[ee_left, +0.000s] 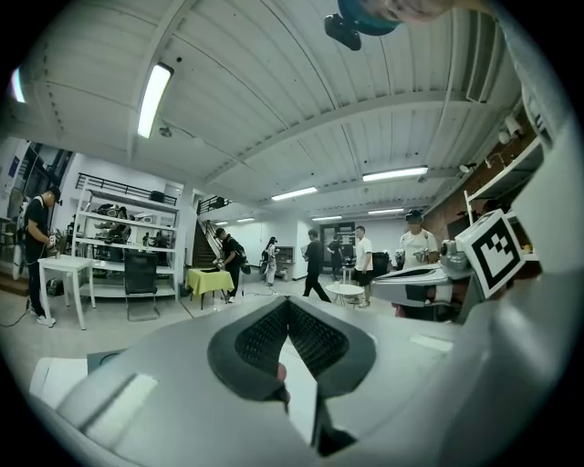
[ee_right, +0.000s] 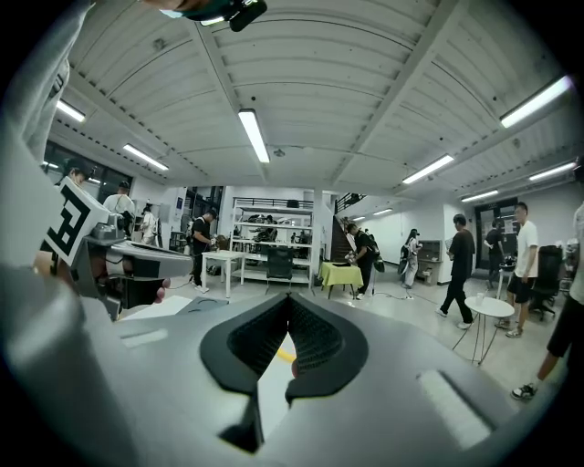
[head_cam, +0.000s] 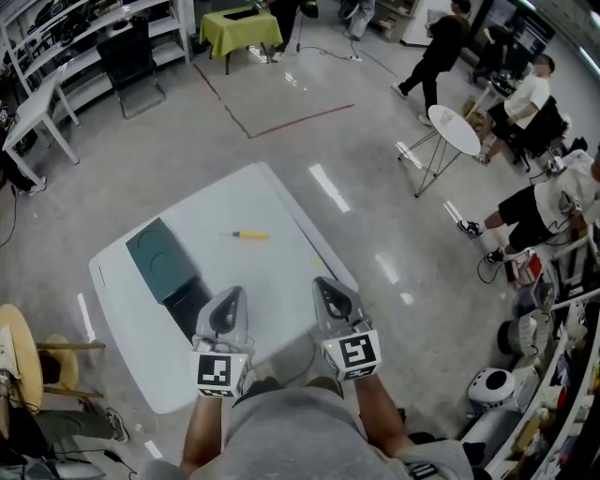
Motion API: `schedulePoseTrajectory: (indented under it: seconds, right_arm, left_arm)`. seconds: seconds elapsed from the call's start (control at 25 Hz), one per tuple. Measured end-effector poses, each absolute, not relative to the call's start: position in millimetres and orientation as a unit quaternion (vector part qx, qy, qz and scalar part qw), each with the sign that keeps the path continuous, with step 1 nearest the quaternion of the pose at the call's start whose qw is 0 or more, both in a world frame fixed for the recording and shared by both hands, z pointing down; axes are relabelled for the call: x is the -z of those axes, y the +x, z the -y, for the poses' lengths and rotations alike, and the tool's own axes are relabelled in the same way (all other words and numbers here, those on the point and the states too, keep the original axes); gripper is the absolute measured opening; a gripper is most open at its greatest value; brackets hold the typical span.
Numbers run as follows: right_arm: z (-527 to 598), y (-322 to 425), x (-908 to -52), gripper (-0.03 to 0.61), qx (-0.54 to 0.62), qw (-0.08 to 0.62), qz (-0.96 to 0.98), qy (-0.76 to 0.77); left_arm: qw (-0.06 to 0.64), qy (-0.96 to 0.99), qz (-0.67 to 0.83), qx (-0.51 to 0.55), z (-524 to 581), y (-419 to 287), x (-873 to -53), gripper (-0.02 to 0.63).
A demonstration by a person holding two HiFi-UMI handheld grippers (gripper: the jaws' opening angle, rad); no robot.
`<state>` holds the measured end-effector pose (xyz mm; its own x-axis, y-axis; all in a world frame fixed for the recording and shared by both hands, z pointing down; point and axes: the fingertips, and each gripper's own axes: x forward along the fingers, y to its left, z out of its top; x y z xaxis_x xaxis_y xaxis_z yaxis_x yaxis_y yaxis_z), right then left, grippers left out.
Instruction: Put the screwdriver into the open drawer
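A screwdriver (head_cam: 249,234) with a yellow handle lies flat near the middle of the white table (head_cam: 272,202). A dark green drawer unit (head_cam: 157,258) sits on the table's left part, and its open drawer (head_cam: 192,305) faces the near edge. Side by side over the near edge, my left gripper (head_cam: 233,294) and right gripper (head_cam: 324,284) both point toward the screwdriver and stop short of it. Each has its jaws shut with nothing between them. Behind the jaws of the right gripper (ee_right: 288,297), a bit of the yellow handle (ee_right: 285,347) shows. The left gripper (ee_left: 287,303) looks level over the tabletop.
Several people stand and sit at the right and back of the room. A small round white table (head_cam: 455,129) stands to the right, a yellow-green table (head_cam: 241,28) at the back, shelves and a black chair (head_cam: 131,61) at the back left, a wooden stool (head_cam: 19,356) by the table's left.
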<state>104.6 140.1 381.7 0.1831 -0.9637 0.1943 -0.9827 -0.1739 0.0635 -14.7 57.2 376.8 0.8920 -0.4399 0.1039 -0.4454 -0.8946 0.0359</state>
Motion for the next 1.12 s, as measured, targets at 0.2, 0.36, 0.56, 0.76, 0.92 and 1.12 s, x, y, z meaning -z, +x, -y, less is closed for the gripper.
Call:
schedulePoseTrajectory:
  seconds: [0.2,0.36,0.56,0.76,0.92,1.12]
  right_arm:
    - [-125,100,-387,0.003,-0.06,0.088,0.635,0.765]
    - [-115,101,-392,0.003,-0.065,0.092,0.643,0.758]
    - [-99,122,-400,0.003,-0.07,0.092,0.664,0.739]
    - [-69,138,-410,0.003,-0.077,0.099,0.709,0.694]
    - [-43,148,-413,0.003,-0.083,0.101,0.745,0.654]
    - [-19,155,-426,0.003,-0.095,0.108,0.784,0.604]
  left_arm:
    - [0.031,0.974,0.217,-0.047,-45,-15,-382,0.012]
    - [0.041,0.973,0.223,-0.049,-39,-12,-388,0.012]
    - [0.049,0.966,0.247,-0.053,-35,5,-394,0.012]
    - [0.054,0.949,0.305,-0.058,-21,16,-399,0.012]
    - [0.065,0.931,0.353,-0.065,-9,20,-402,0.012]
    - [0.075,0.912,0.396,-0.078,1,33,-412,0.012]
